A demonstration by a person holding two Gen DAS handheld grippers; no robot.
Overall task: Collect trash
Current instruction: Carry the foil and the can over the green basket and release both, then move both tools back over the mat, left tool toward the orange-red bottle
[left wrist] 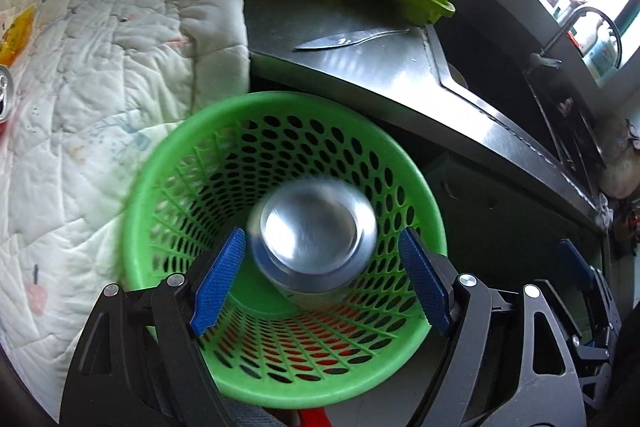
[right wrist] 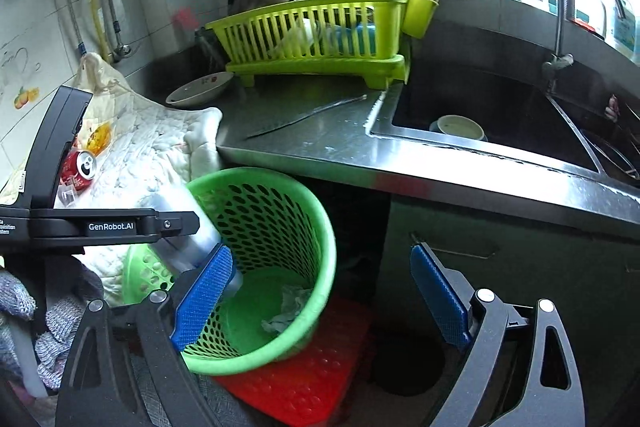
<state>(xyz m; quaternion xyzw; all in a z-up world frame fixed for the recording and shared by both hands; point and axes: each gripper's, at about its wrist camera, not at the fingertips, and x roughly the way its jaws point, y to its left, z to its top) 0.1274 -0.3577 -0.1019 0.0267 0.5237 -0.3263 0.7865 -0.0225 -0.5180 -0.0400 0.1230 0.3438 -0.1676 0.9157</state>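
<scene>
Between the spread left tongs (left wrist: 320,281), which grip nothing, a silver can (left wrist: 314,231) hangs blurred over the mouth of the green basket (left wrist: 416,179), seemingly dropping free. The basket leans, so my worry is a bounce off its rim, or a tip. The right tongs (right wrist: 320,293) gape empty just beside it; crumpled paper (right wrist: 290,311) lies at its bottom. Further off, past the left tongs, a red can (right wrist: 80,167) waits on the quilted cloth (right wrist: 152,151) on the worktop (right wrist: 320,139).

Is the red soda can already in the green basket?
No, the red soda can lies on the white cloth on the counter, outside the green basket.
</scene>
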